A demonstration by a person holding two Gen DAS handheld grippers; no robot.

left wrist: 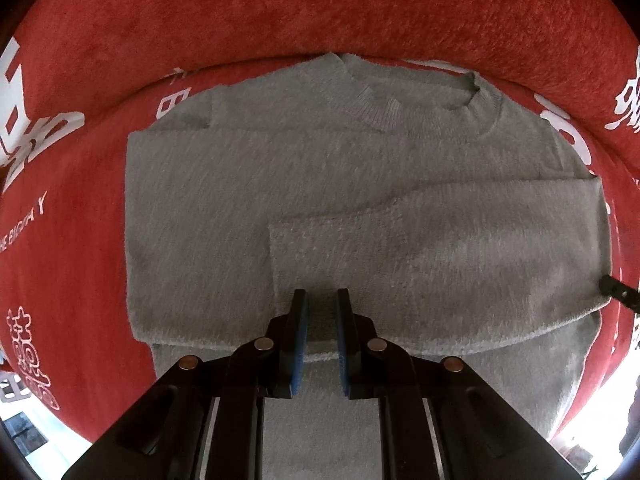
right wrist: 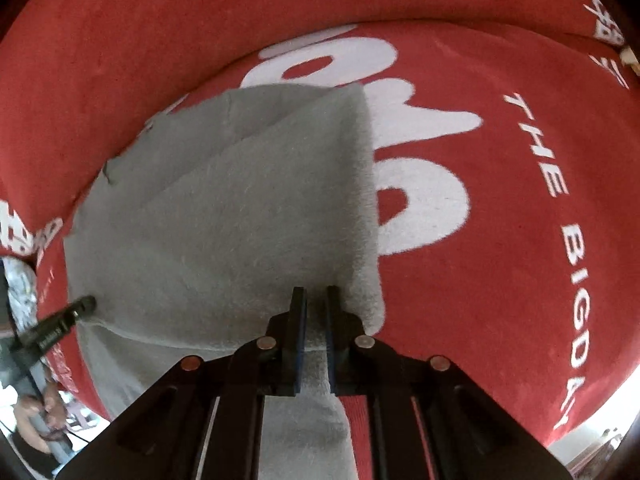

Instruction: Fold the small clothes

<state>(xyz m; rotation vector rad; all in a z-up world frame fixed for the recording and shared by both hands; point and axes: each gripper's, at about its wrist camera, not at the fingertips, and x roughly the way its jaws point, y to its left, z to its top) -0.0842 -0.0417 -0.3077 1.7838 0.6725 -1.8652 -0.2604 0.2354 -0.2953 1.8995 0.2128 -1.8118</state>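
Grey fuzzy sweater lying flat on red plush cloth with white lettering; ribbed round collar at far side, both sleeves folded across body. Left gripper pinching hem fold between narrow-set blue pads. Right gripper likewise clamping sweater's bottom corner, lifting edge off cloth. Black fingers, brass-coloured rivets.
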